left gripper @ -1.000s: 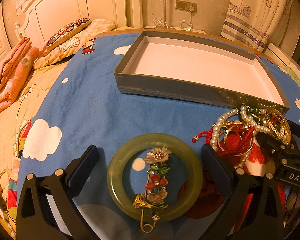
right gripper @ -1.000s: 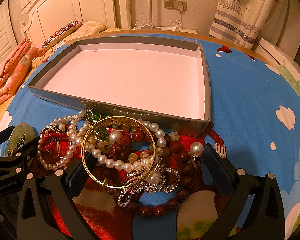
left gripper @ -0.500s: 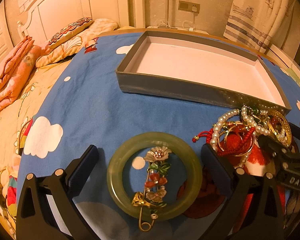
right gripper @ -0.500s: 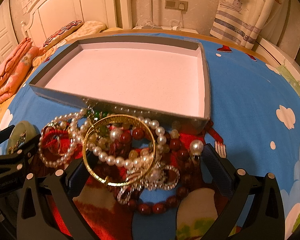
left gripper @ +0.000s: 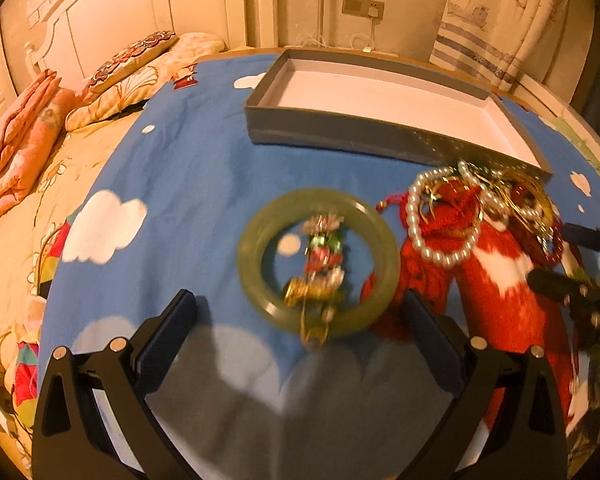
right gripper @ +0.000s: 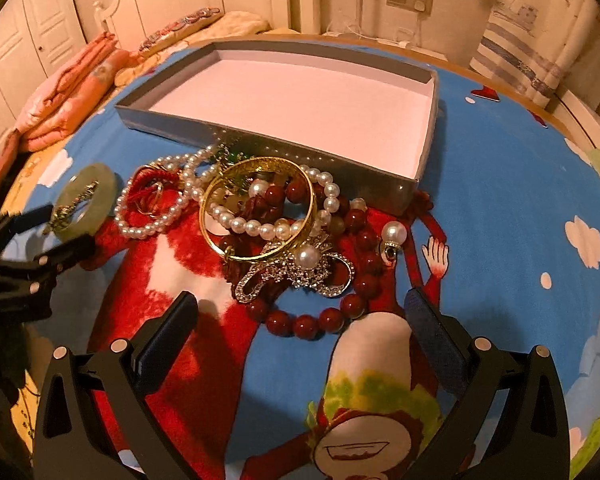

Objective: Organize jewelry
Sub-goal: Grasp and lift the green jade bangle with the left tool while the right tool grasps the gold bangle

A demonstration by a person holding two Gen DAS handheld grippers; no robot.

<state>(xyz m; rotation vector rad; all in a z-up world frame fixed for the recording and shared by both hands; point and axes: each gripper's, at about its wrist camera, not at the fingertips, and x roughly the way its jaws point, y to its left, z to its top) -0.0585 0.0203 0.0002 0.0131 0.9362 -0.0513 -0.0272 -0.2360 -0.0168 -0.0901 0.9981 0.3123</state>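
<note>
A green jade bangle [left gripper: 318, 262] lies on the blue sheet with a flower brooch pin [left gripper: 320, 272] inside its ring. My left gripper [left gripper: 300, 336] is open and empty just short of it. A heap of jewelry sits before the box: a gold bangle [right gripper: 260, 208], pearl strands [right gripper: 156, 216], a rhinestone brooch [right gripper: 300, 272] and dark red beads [right gripper: 320, 320]. My right gripper [right gripper: 300, 336] is open and empty, just short of the heap. The grey box [right gripper: 428, 136], white inside, lies behind the heap and holds nothing.
Everything lies on a bed with a blue cartoon sheet [left gripper: 180, 184]. Folded pink quilts [left gripper: 16, 148] and pillows [left gripper: 136, 68] lie at the left by the white headboard. A wall socket [left gripper: 362, 6] and a curtain [left gripper: 512, 28] are behind.
Both grippers have drawn back and up from the jewelry, so the bangle and the heap now lie farther ahead of the fingers. Nothing was picked up. The left view is blurred by motion.
</note>
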